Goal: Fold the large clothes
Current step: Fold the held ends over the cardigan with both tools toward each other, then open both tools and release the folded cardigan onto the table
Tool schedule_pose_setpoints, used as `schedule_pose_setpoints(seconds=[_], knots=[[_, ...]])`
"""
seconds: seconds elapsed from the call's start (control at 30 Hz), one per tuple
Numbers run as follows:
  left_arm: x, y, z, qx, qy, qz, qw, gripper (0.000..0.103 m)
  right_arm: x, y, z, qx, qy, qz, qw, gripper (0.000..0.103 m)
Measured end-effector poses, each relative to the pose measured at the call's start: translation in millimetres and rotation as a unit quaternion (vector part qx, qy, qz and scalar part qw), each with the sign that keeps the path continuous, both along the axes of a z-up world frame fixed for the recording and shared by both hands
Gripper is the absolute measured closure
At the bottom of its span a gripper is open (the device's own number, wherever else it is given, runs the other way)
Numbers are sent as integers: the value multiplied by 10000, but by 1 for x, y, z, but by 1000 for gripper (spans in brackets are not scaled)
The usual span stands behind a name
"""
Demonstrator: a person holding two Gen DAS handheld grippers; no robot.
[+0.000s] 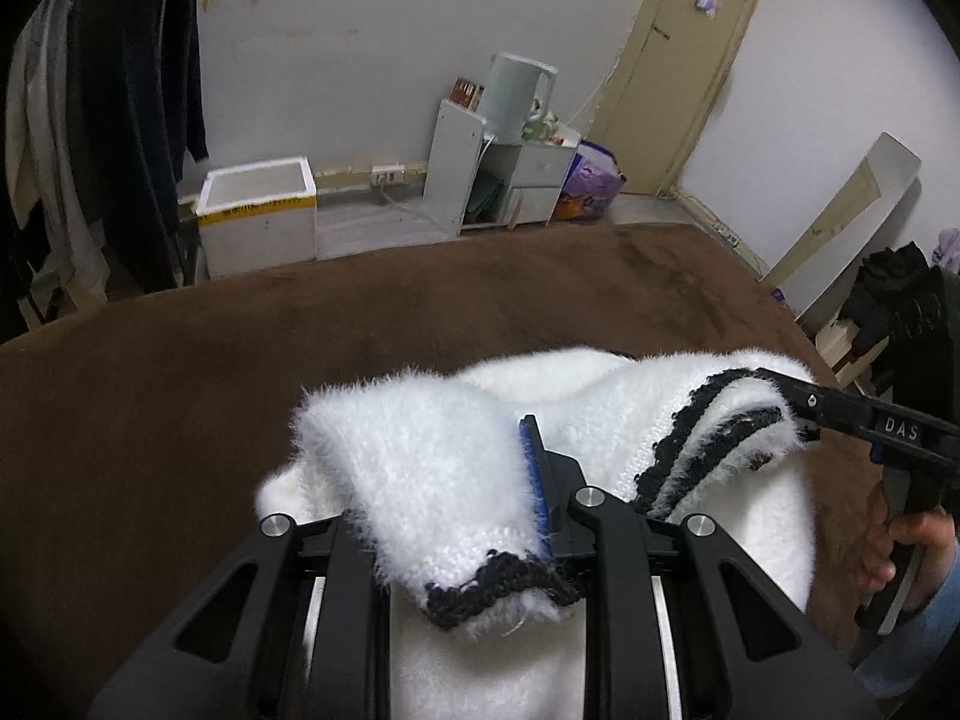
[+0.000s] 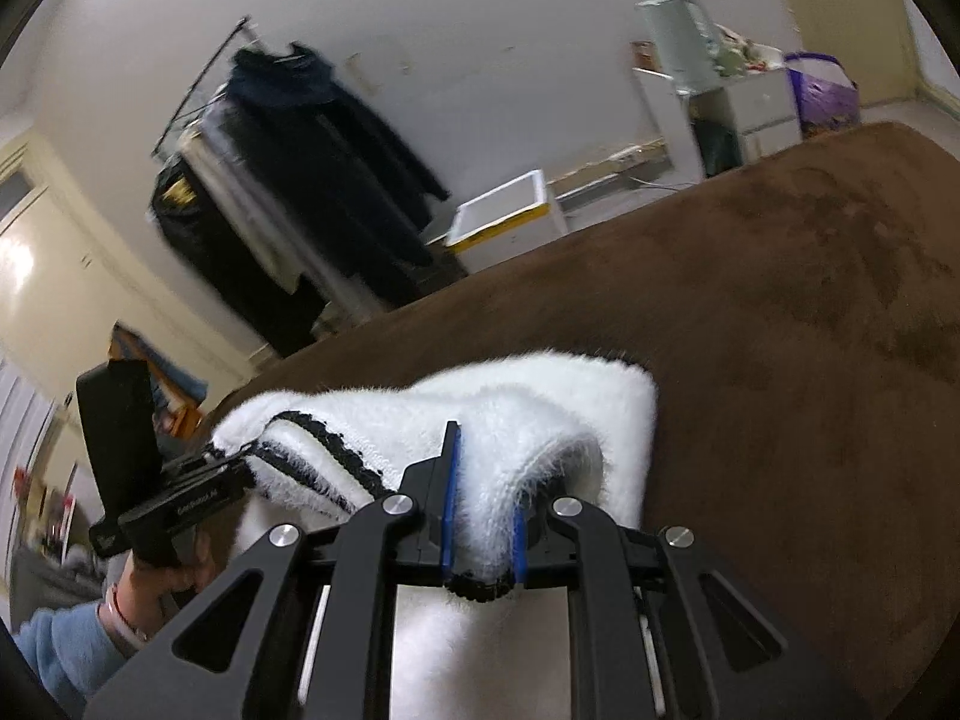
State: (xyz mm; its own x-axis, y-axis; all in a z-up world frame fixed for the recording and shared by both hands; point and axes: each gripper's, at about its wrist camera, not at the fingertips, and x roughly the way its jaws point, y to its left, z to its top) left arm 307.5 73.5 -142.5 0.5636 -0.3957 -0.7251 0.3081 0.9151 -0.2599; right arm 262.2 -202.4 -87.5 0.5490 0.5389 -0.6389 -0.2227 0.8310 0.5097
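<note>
A fluffy white sweater (image 1: 750, 510) with black stripes hangs bunched above a brown blanket-covered surface (image 1: 270, 372). My left gripper (image 1: 468, 474) is shut on a fold near the sweater's black-trimmed edge; one blue pad (image 1: 534, 480) shows and the other finger is buried in the knit. My right gripper (image 1: 786, 384) comes in from the right and pinches the striped edge. In the right wrist view, the right gripper (image 2: 486, 492) is shut on a white fold of the sweater (image 2: 540, 408) between its blue pads (image 2: 447, 504). The left gripper (image 2: 234, 468) holds the striped part at the left.
Beyond the brown surface (image 2: 780, 300) stand a white foam box (image 1: 258, 216), a grey cabinet (image 1: 480, 180) with a kettle on it, a purple bag (image 1: 591, 186) and a door (image 1: 672, 72). Dark clothes on a rack (image 1: 138, 120) hang at the left. A pale board (image 1: 840, 240) leans at the right.
</note>
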Motion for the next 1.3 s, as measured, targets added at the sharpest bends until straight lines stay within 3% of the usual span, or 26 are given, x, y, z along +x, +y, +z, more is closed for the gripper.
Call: schedule_pose_setpoints(seconds=[0.17, 0.33, 0.6, 0.83, 0.9, 0.93, 0.97, 1.0, 1.03, 1.07, 1.2, 1.3], knots=[[28, -1, -30, 31, 521, 122, 9986, 77, 32, 4, -34, -48, 612, -145, 9980, 89], [25, 3, -38, -69, 489, 197, 9986, 76, 34, 4, -47, 78, 691, -158, 9975, 89], [27, 2, -36, -107, 464, 188, 9987, 76, 33, 5, -40, 103, 665, -113, 9977, 87], [17, 11, -25, -523, 515, 110, 9972, 62, 28, 9, -25, -79, 676, 66, 9977, 80], [14, 13, -20, -652, 546, 77, 9963, 55, 24, 11, -18, -135, 624, 129, 9979, 74], [13, 13, -19, -741, 574, 52, 9956, 49, 23, 11, -15, -114, 602, 121, 9980, 61], [13, 14, -17, -810, 593, 37, 9949, 42, 21, 10, -11, -114, 520, 57, 9986, 32], [12, 15, -14, -819, 560, 47, 9951, 39, 18, 8, -6, -136, 406, -15, 9991, 16], [10, 15, -10, -755, 454, 84, 9961, 20, 15, 6, 0, -177, 227, -103, 9995, 5], [7, 17, -5, -671, 292, 137, 9972, 7, 12, 5, 6, -237, 90, -121, 9996, 5], [2, 19, 4, -516, 125, 178, 9984, 7, 8, 3, 10, -402, 42, -162, 9991, 5], [-6, 9, 7, -224, 99, 80, 9997, 7, -2, 14, 13, -885, -162, -124, 9959, 5]])
